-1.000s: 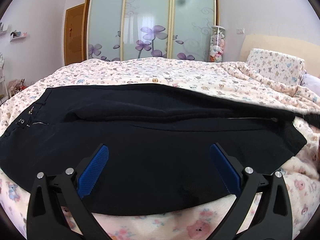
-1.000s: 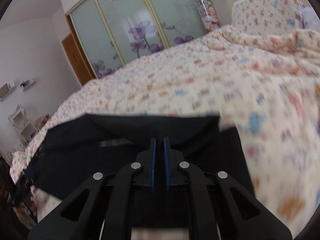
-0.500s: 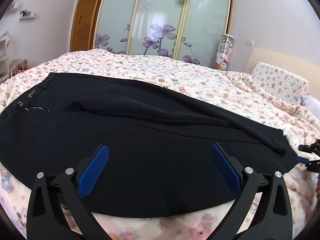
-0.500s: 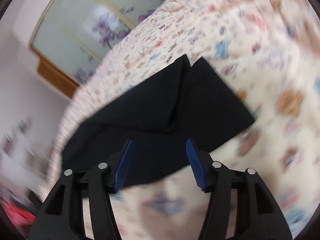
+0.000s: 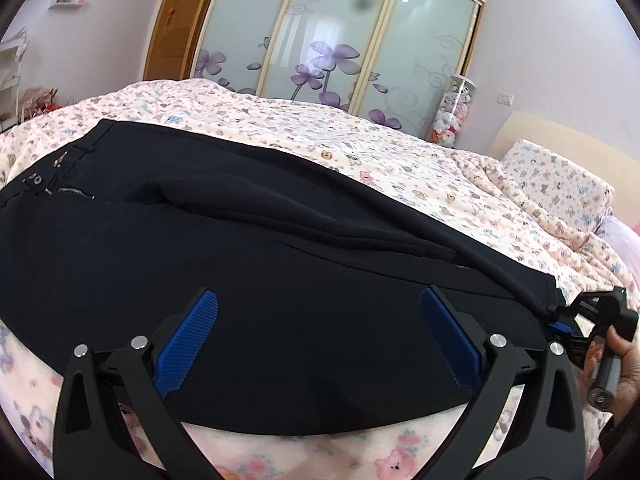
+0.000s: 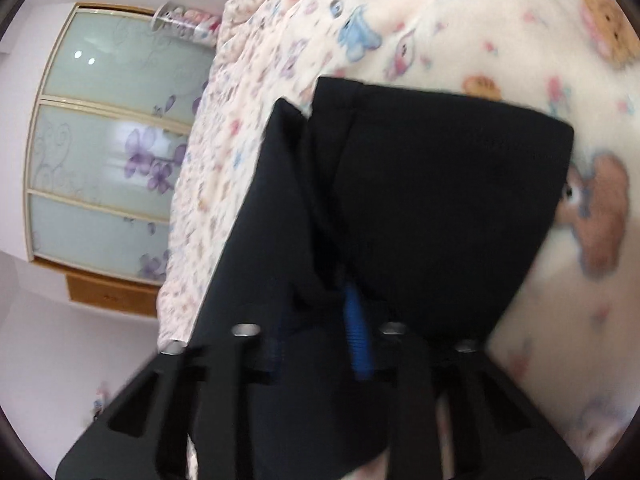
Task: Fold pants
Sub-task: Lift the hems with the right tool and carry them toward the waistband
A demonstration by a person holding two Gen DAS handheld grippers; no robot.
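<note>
Black pants (image 5: 248,264): laid lengthwise across bed w/ teddy-print bedspread (image 5: 400,152); waistband & zipper at left, leg hems at right, one leg lapped over the other. Left claw (image 5: 316,340): spread wide, blue pads (image 5: 188,344) apart above the near leg, gripping nothing. Right claw (image 6: 320,320): rolled sideways at hem end, jaws closing w/ black hem fabric between the pads; person's hand (image 5: 624,364) on its handle. Wardrobe (image 5: 340,36) w/ flower-print glass doors behind bed.
</note>
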